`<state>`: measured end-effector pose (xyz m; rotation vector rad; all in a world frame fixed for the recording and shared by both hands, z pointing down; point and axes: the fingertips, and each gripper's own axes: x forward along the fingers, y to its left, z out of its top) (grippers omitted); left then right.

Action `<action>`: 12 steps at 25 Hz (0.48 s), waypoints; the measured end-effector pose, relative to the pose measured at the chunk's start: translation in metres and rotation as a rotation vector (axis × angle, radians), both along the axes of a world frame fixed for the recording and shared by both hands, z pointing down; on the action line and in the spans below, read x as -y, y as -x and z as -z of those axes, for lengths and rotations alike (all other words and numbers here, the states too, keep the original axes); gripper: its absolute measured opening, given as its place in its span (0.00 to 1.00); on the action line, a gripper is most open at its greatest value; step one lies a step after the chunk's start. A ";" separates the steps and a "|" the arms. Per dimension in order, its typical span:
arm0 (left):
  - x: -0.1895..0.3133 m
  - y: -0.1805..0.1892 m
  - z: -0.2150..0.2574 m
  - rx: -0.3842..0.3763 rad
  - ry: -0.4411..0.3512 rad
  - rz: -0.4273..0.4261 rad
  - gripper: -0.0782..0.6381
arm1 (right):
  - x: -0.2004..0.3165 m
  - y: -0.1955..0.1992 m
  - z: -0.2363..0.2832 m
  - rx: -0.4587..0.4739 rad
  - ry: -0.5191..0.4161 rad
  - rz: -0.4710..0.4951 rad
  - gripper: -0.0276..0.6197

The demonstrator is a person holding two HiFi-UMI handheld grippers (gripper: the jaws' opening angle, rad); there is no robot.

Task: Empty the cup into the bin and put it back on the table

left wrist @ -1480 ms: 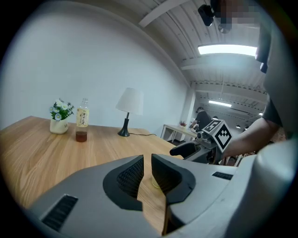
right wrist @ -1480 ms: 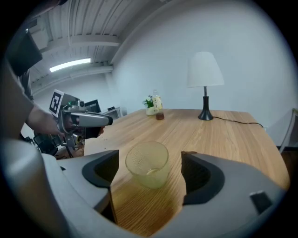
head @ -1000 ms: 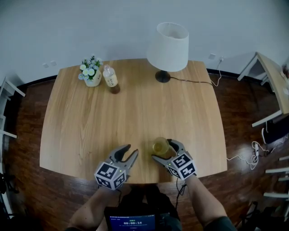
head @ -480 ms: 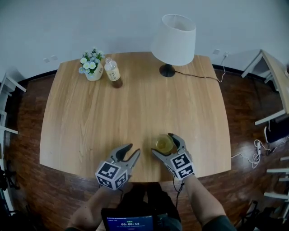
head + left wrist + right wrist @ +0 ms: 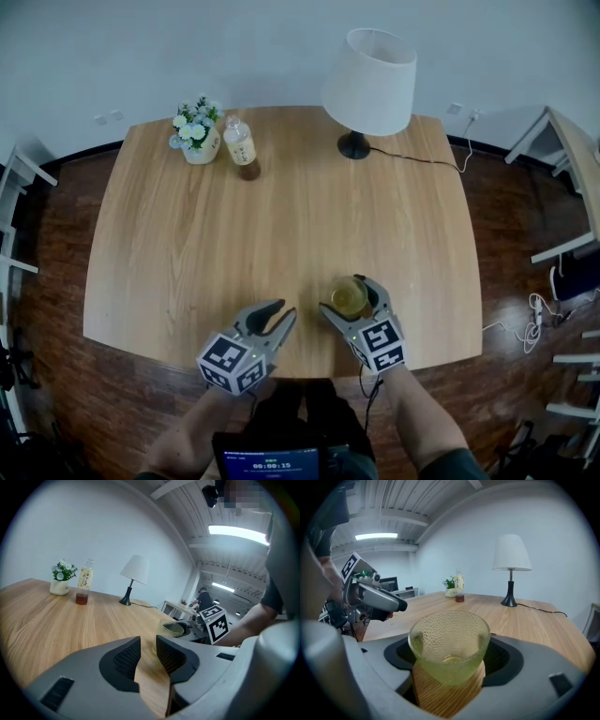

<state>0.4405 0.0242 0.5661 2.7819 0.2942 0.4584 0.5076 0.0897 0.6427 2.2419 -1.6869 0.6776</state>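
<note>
A pale green dimpled glass cup (image 5: 349, 296) stands on the wooden table (image 5: 234, 216) near its front edge. My right gripper (image 5: 350, 292) lies round the cup (image 5: 449, 644) with one finger on each side. Its jaws have just been closing and the pads sit close to the glass, but no press shows, so it is open. A little liquid or residue lies in the cup's bottom. My left gripper (image 5: 284, 309) rests to the cup's left, open by a narrow gap with nothing in it (image 5: 147, 641). Its jaws have just been closing. No bin is in view.
At the back of the table stand a white-shaded lamp (image 5: 370, 80) with its cord, a small bottle (image 5: 241, 145) and a pot of flowers (image 5: 195, 136). A screen (image 5: 267, 459) sits below the table's front edge. White desks (image 5: 572, 178) stand at the right over dark wood floor.
The left gripper's jaws have narrowed. The right gripper's fingers have drawn slightly closer round the cup. Both hands have stayed about where they were.
</note>
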 end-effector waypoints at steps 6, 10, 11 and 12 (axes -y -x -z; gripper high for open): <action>-0.003 0.000 0.027 -0.055 -0.031 -0.026 0.19 | 0.001 0.001 0.027 -0.019 -0.034 0.003 0.66; -0.002 0.000 0.050 -0.110 -0.047 -0.019 0.12 | 0.000 0.001 0.052 -0.031 -0.059 0.004 0.66; -0.002 0.000 0.056 -0.123 -0.049 -0.019 0.12 | 0.000 0.001 0.060 -0.033 -0.067 0.006 0.66; -0.002 0.000 0.062 -0.135 -0.049 -0.020 0.12 | 0.000 0.002 0.067 -0.036 -0.072 0.009 0.66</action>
